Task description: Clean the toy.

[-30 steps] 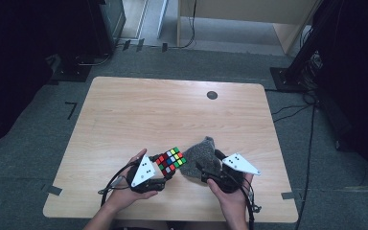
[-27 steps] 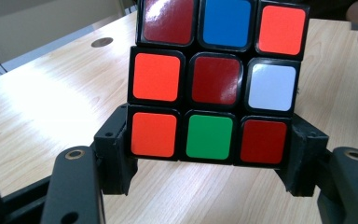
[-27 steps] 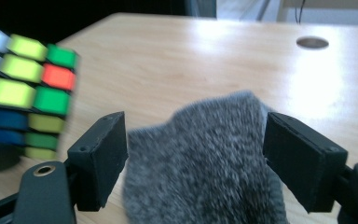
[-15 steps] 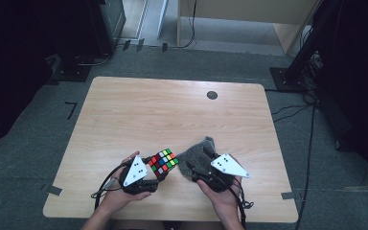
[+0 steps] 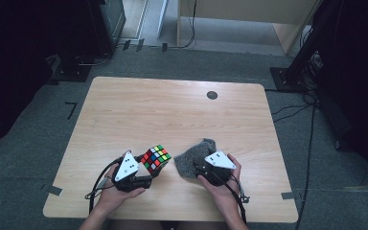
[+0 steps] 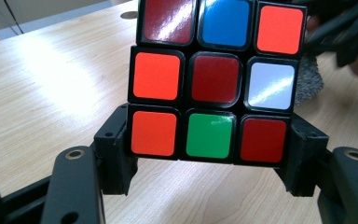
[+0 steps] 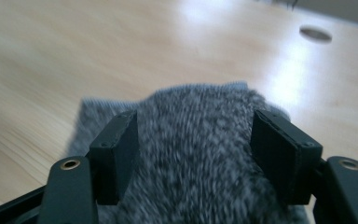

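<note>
A scrambled Rubik's cube is held just above the wooden table near its front edge. My left gripper is shut on its lower row; in the left gripper view the cube shows red, orange, blue, white and green stickers, clamped in my left gripper. To the right lies a crumpled grey cloth. My right gripper is low over its near edge. In the right gripper view the jaws of my right gripper straddle a hump of the cloth and have just been closing on it.
A round dark cable hole sits near the table's far edge. Bare wood stretches beyond the cube and cloth. Dark equipment stands and cables lie on the grey floor around the table.
The left gripper carried the cube a little leftward. The right gripper dropped onto the cloth, which now lies lower and flatter than before.
</note>
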